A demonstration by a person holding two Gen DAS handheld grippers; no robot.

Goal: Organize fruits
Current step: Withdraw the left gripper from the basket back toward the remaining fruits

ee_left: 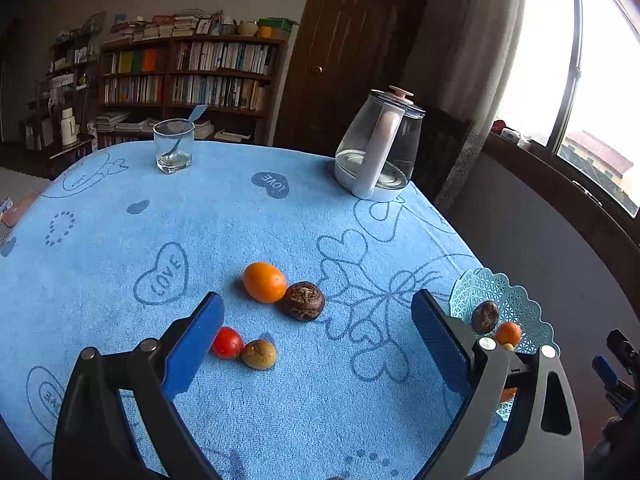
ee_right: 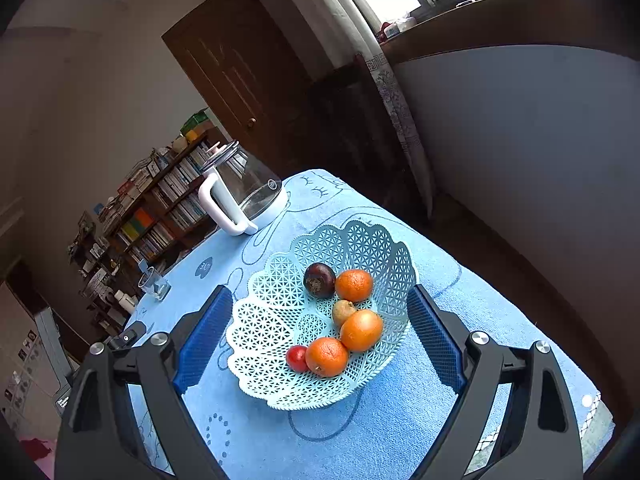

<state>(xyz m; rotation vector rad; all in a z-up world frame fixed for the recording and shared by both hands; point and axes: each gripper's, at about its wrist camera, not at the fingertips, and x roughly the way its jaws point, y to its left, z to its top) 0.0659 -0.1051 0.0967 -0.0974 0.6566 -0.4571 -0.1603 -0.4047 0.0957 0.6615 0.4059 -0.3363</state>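
A blue-cloth bench carries four loose fruits: orange, dark round fruit, tomato, brown fruit. Left gripper is spread wide, empty, above them. Right gripper, spread wide and empty, straddles the basket holding six fruits.

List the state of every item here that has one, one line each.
left gripper: open, empty
right gripper: open, empty
basket: upright, holds six fruits
orange: loose on the cloth, touching the dark brown fruit
red tomato: on the cloth by the tan fruit
kettle: lidded, little water
glass: upright, spoon inside
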